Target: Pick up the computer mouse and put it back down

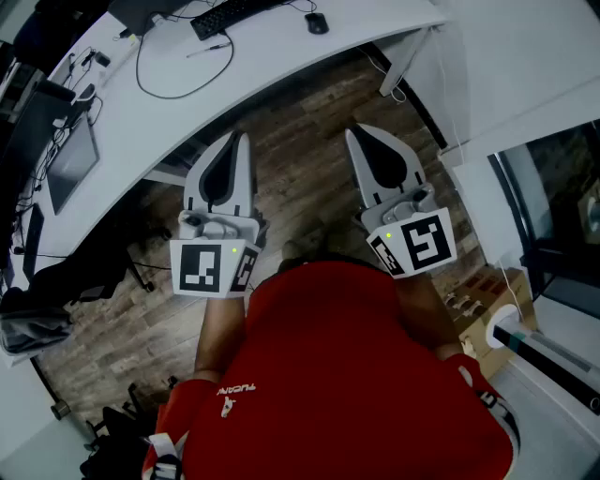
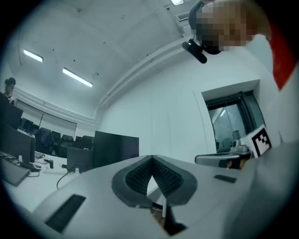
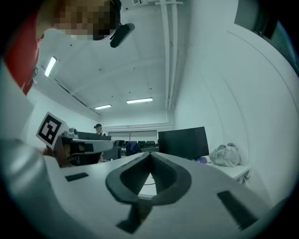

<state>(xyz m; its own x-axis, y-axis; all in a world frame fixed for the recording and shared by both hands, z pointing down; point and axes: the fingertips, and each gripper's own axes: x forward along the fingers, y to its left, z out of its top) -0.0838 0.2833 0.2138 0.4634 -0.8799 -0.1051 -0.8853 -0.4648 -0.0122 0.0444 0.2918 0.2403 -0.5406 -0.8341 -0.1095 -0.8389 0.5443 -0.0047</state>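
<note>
The black computer mouse (image 1: 317, 22) lies near the far edge of the white curved desk (image 1: 281, 66), right of a black keyboard (image 1: 234, 14). Both grippers are held level over the wooden floor in front of the desk, well short of the mouse. My left gripper (image 1: 244, 137) is shut with nothing in it, and its ribbed pads meet at the tip in the left gripper view (image 2: 152, 158). My right gripper (image 1: 352, 132) is shut too and holds nothing; its jaws touch in the right gripper view (image 3: 150, 154). The mouse shows in neither gripper view.
A black cable (image 1: 178, 89) loops across the desk left of the keyboard. A dark screen (image 1: 70, 164) lies at the desk's left end. A desk leg (image 1: 398, 66) stands at the right. A cardboard box (image 1: 483, 300) sits by the window wall. A dark monitor (image 3: 183, 142) stands ahead.
</note>
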